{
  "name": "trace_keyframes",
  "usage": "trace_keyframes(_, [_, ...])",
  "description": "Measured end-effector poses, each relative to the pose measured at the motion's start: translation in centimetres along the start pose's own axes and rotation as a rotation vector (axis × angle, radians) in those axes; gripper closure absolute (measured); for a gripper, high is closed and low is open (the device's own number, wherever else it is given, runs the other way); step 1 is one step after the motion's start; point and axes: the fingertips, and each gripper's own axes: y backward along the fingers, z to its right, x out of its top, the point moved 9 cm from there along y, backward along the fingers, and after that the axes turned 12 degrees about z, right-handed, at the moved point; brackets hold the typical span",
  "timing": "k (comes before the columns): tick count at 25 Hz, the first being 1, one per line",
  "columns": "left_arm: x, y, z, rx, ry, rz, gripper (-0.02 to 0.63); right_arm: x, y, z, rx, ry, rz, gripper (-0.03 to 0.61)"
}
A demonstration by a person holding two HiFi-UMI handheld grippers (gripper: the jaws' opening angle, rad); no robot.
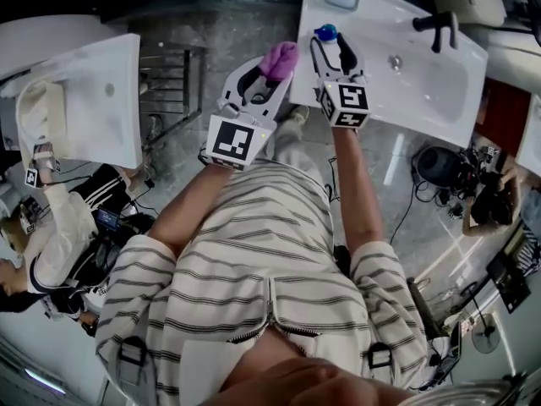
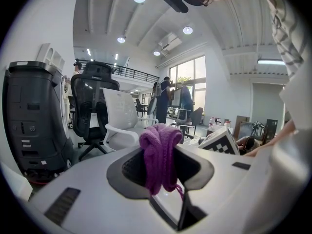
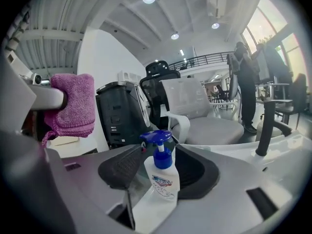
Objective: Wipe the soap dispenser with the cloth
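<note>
The left gripper point(image 1: 269, 68) is clamped on a bunched purple knitted cloth point(image 2: 160, 155). The right gripper point(image 1: 332, 51) has its jaws spread wide on either side of the white soap dispenser with a blue pump point(image 3: 165, 179). The dispenser stands upright on the white sink point(image 1: 372, 24) rim.

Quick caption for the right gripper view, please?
Soap dispenser stands between the open jaws of the right hand-held gripper, with the cloth held up at frame left.

The soap dispenser point(image 3: 162, 182), blue pump on top, stands upright between the right gripper point(image 3: 159, 149) and its parted jaws; a purple cloth point(image 3: 73, 104) hangs at the upper left.
</note>
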Motion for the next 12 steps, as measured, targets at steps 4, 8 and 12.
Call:
trace_keyframes(4, [0.4,0.2,-0.2,0.004,0.007,0.009,0.48,0.7,0.5,-0.3,-0.012,-0.013,0.018,0.364])
trace_keyframes(8, [0.8,0.5,-0.2,0.02,0.007,0.025,0.48,1.3,1.4,-0.5,-0.02,-0.018,0.034,0.374])
trace_keyframes(12, [1.3,0.8,0.0,0.021,0.005,0.04,0.48,2.4,2.6,-0.8,-0.027,-0.027,0.064,0.39])
